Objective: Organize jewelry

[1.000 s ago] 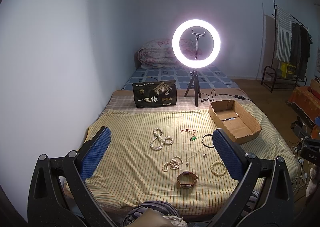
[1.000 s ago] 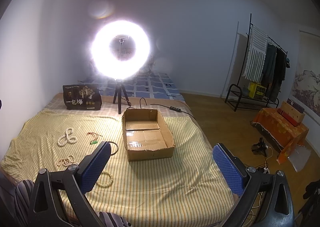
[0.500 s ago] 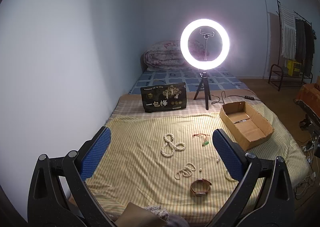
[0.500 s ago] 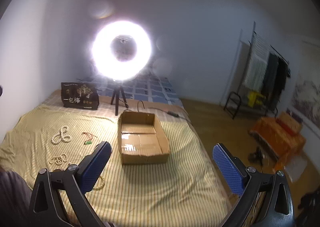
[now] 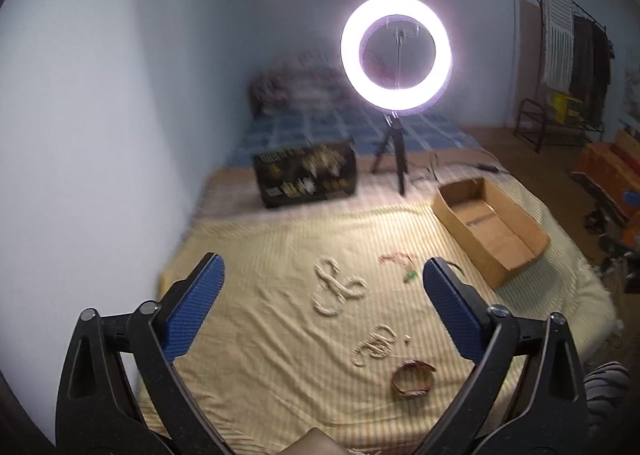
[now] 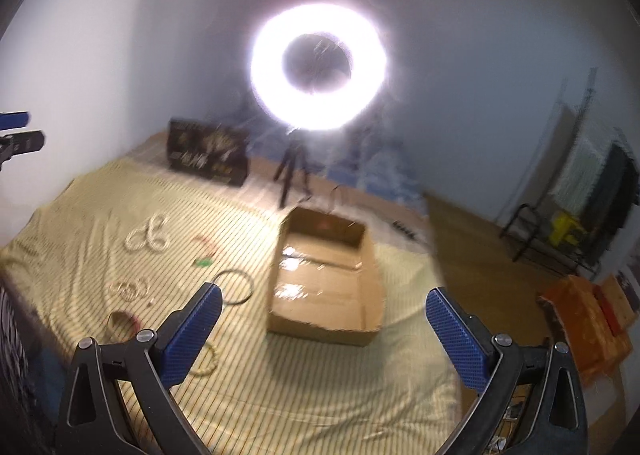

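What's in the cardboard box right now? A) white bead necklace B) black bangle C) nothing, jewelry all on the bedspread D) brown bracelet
C: the cardboard box shows only its bare taped floor; the white bead necklace, black bangle and brown bracelet lie on the striped bedspread.

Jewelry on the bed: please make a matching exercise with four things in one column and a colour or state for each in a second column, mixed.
Things:
1. box
2. bangle
3. pendant
4. long bead necklace

Descriptions:
a. green
b. cream, looped
c. thin dark ring
d. brown, open, nothing inside

Pairs: 1-d, 2-c, 3-a, 4-b
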Available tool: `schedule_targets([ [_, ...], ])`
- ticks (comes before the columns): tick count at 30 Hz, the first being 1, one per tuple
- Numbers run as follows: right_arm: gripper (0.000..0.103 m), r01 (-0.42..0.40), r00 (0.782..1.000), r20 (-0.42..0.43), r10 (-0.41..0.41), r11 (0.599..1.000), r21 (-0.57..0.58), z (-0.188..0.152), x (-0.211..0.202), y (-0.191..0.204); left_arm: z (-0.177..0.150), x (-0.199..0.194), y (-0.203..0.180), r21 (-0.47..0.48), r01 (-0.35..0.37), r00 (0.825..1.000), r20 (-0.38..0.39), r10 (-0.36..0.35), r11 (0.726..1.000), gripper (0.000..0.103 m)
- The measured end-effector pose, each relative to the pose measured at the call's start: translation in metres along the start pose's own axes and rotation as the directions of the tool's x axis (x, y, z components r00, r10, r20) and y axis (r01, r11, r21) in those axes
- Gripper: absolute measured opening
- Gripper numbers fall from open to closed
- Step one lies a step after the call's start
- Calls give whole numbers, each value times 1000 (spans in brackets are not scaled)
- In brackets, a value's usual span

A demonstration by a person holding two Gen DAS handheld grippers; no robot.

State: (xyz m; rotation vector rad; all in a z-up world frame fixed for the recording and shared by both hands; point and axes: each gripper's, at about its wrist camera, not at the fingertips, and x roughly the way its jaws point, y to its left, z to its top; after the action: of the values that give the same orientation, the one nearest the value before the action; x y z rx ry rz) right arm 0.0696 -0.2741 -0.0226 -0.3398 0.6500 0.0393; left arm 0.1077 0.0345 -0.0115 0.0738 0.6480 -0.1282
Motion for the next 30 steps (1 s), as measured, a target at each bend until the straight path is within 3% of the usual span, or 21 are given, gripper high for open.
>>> schedule_targets([
  [4, 96, -126, 984, -125, 125, 992, 2, 0, 37, 3, -5, 38, 7, -54, 40, 993, -108, -46, 998, 80],
  [7, 92, -170, 967, -194, 163, 985, -19, -5, 59, 12, -13, 65, 7, -62, 31, 985, -168, -41, 998, 70],
  [10, 92, -190, 954, -241, 178, 981, -28, -7, 77, 20, -23, 83, 1, -35, 27, 979, -203, -33, 999, 70],
  [13, 89, -192, 940, -281, 195, 981, 38, -7, 91, 18, -32, 98, -5, -15, 39, 970, -239, -42, 999, 70],
  [18, 80, -233, 909, -311, 277, 957, 172, -14, 107, 19, -55, 134, -7, -85, 103, 930, -344, -126, 991, 70],
  [24, 80, -239, 875, -371, 311, 944, 228, -49, 135, 41, -83, 167, -20, -101, 125, 889, -430, -157, 987, 70],
  [30, 76, -221, 840, -428, 333, 931, 292, -83, 162, 49, -105, 186, -29, -61, 137, 876, -459, -150, 989, 70],
])
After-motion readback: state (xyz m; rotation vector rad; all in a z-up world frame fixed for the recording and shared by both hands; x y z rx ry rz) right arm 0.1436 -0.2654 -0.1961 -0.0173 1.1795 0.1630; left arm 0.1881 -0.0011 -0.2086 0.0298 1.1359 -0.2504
